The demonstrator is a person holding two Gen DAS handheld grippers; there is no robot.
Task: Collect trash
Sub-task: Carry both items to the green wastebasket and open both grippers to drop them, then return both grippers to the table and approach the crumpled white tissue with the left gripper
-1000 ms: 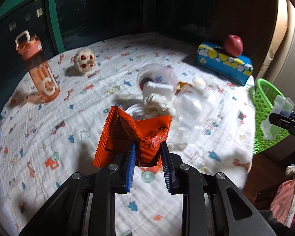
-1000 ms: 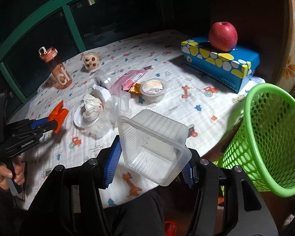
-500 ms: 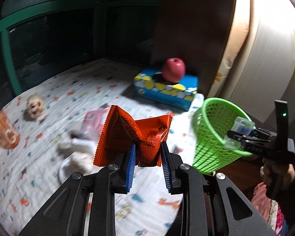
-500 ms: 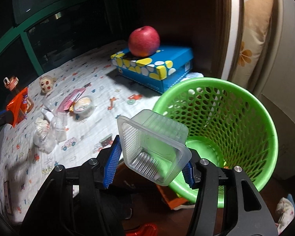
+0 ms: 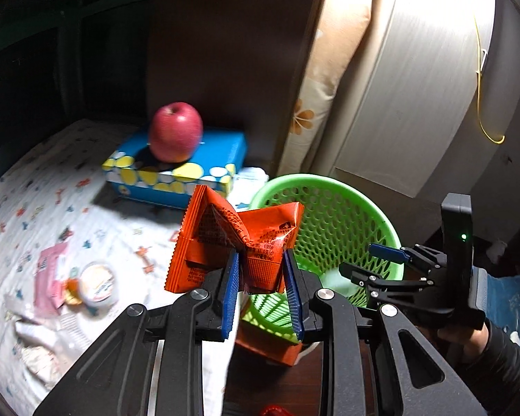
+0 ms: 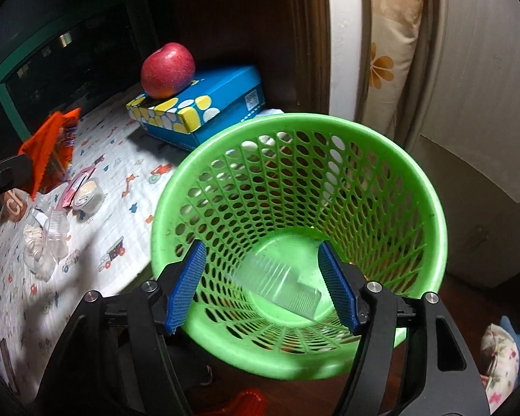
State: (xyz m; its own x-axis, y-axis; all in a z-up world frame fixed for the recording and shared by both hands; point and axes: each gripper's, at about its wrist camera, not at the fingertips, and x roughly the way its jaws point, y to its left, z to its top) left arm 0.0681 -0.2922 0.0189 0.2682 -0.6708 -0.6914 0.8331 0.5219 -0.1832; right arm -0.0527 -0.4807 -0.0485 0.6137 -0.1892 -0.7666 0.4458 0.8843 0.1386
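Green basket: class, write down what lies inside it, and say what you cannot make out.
Inside the basket lies one clear plastic tray, at the bottom. The right claw, its jaws opening, is above it with nothing between the pads. The tray and the claw cover part of the floor, so anything beneath stays unseen.

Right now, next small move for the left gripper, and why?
Probably carry the orange wrapper a little further over the green basket, then release. The left gripper is shut on it near the rim; the clear tray is already inside, and the right gripper is opening, with nothing between its jaws.
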